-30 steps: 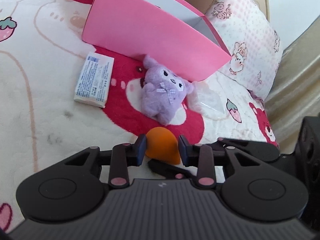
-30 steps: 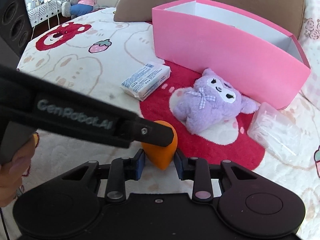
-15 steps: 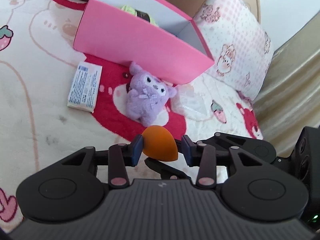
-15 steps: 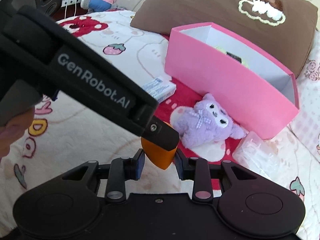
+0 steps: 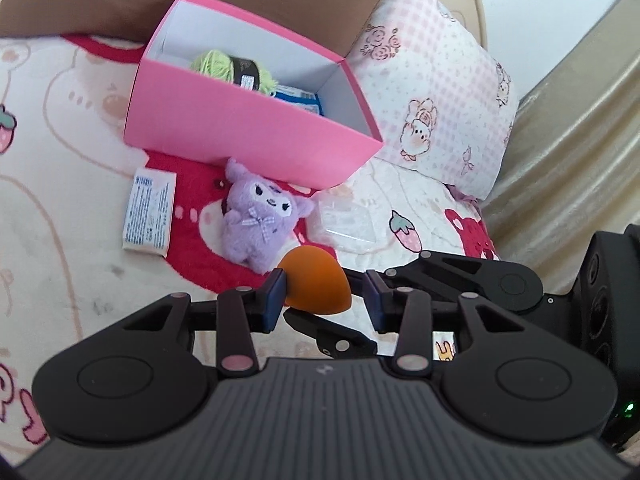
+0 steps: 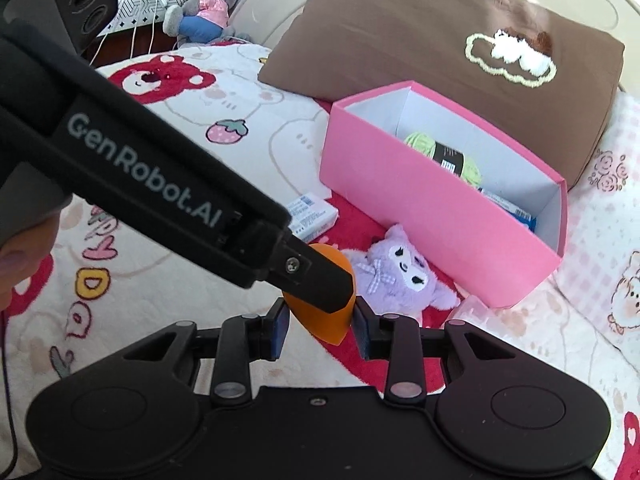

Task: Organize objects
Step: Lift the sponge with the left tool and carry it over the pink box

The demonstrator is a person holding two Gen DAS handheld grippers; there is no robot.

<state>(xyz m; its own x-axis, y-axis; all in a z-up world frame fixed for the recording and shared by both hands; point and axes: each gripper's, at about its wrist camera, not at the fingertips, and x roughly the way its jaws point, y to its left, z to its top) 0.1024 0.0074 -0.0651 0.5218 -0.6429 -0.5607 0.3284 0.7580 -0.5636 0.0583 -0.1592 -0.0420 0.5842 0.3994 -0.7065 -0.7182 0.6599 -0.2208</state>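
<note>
An orange egg-shaped sponge (image 5: 316, 284) (image 6: 324, 324) hangs above the blanket, off the bed. It sits between the pads of my right gripper (image 6: 318, 322); both pads press on it while the jaws are opening. My left gripper (image 5: 324, 296) also straddles the sponge. Its left pad touches the sponge and a gap shows at its right pad, so it stands open. In the right wrist view one left finger (image 6: 312, 276) lies across the sponge's top. The open pink box (image 5: 248, 132) (image 6: 420, 216) stands beyond.
A purple plush (image 5: 256, 224), a white packet (image 5: 150, 208) and a clear plastic case (image 5: 348, 220) lie on the blanket before the box. Green yarn (image 5: 228, 66) and a blue packet (image 5: 300, 98) are inside. A brown pillow (image 6: 440, 40) and a checked pillow (image 5: 432, 92) stand behind.
Both grippers have risen with the sponge, lifting it off the blanket. The box's inside has come into view. The left jaws have widened, and a gap shows at the right pad.
</note>
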